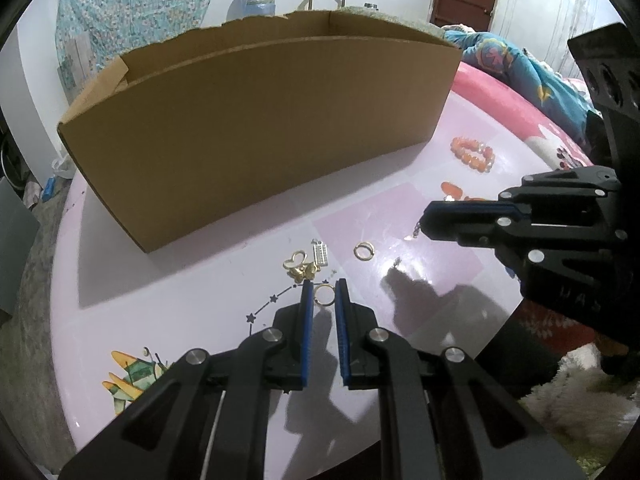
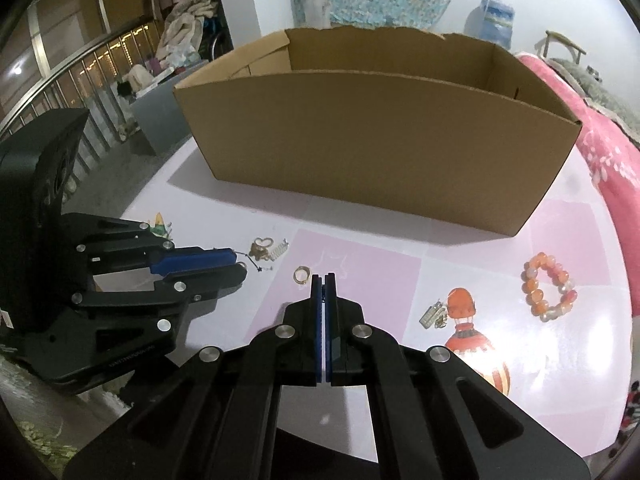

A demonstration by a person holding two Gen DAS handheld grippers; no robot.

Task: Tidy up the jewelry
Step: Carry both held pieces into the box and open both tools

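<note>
A large open cardboard box stands on the pink table. My left gripper is open, its fingertips on either side of a gold ring lying on the table. Just beyond lie a gold heart piece, a small silver charm and another gold ring. My right gripper is shut, with a small silver chain piece hanging at its tip. An orange bead bracelet lies to the right.
A silver and gold charm lies by a printed orange balloon on the tabletop. A pink blanket and bedding border the table's right side. The table's left edge drops to a grey floor.
</note>
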